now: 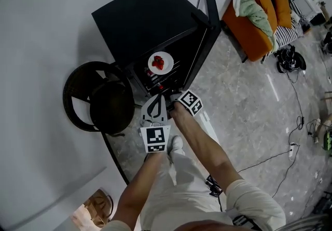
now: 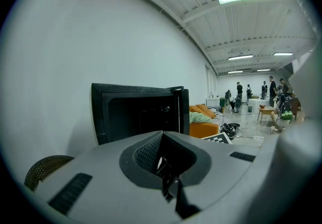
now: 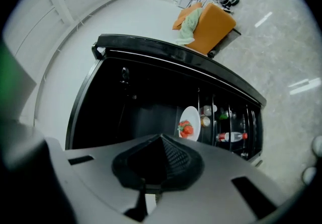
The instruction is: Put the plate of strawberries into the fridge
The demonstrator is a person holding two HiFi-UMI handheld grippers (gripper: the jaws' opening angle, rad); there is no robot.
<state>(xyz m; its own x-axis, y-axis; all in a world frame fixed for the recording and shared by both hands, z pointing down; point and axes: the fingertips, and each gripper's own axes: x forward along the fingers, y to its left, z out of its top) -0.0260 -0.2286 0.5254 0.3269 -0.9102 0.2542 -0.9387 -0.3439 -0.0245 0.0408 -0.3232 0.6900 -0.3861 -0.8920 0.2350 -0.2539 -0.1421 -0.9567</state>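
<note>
Both tools are hovering just in front of the open fridge (image 1: 140,17). The left tool (image 2: 168,183) is showing its jaws pressed together with nothing between them, and the right tool (image 3: 144,192) is likewise closed up and carrying nothing.

The fridge is a small, boxy black one, sitting on the glossy grey marbled floor (image 1: 259,110) against a white wall, with its door (image 1: 207,22) standing wide open. Inside, the plate (image 1: 167,58) is lying flat and face up on a wire shelf (image 1: 176,69), apart from both tools. It is round, smooth and white (so it has no long axis to speak of). The strawberries (image 1: 158,62) are sitting in a small red heap near its middle.

In the right gripper view, wire racks just beside the plate are holding a clear bottle (image 3: 231,137) with a red cap and a couple of small jars (image 3: 206,121).

A round, dark woven chair (image 1: 96,97) is standing just beside the fridge. An orange sofa (image 1: 248,30) with a pale green cloth (image 1: 257,9) draped over it is sitting well apart from the fridge, beyond the door.
</note>
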